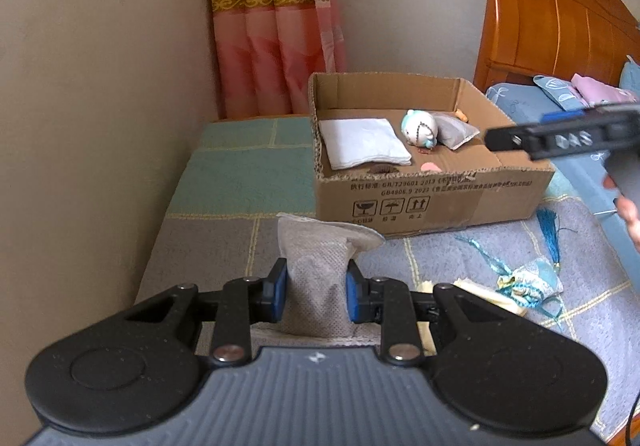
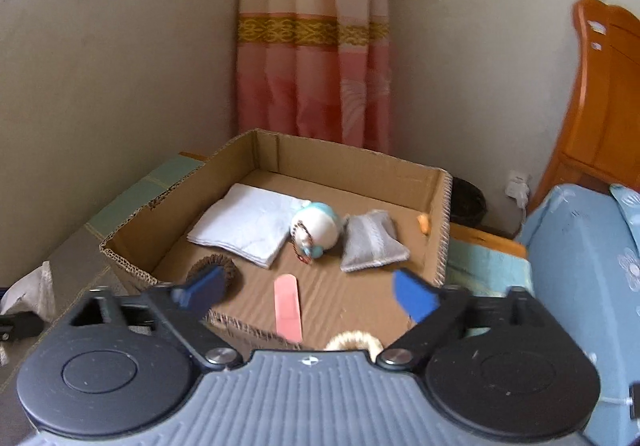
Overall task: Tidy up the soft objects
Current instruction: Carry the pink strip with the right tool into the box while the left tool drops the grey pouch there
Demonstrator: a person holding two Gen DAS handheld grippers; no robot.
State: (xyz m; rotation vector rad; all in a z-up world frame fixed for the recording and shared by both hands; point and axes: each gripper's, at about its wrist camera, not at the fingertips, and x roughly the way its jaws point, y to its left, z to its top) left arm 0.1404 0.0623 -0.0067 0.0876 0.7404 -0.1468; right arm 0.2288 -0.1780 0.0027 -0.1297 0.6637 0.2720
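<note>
Bedroom corner: beige walls, pink-and-gold curtain (image 1: 276, 26), orange wooden headboard (image 1: 560, 18) at 2 o'clock in the left wrist view; bed under a patchwork quilt (image 1: 240, 174) of green, grey and blue squares.

Cardboard box (image 1: 440, 198), open-topped and shallow, on the quilt at 12 o'clock from the left gripper; printed handling symbols on its near wall. Contents: folded white cloth (image 2: 244, 224) at the left; white-and-blue plush toy (image 2: 316, 230) at centre, just beside the cloth; grey mesh pouch (image 2: 372, 242) just right of the toy; pink strip (image 2: 287, 306) flat on the floor near the front wall; brown round item (image 2: 216, 266) by the front left corner, partly hidden; small orange item (image 2: 423, 223) against the right wall.

Left gripper (image 1: 316, 292): blue pads narrow, pressed on both sides of a second grey mesh sachet (image 1: 320, 270), which stands upright between them, above the quilt in front of the box.

Right gripper (image 2: 316, 296): fingers spread wide, nothing between them, poised over the front edge of the box; blurred.

Loose on the quilt at 3 o'clock from the left gripper: blue patterned pouch with teal tassels (image 1: 532, 278); cream cloth item (image 1: 488, 296) touching it.
</note>
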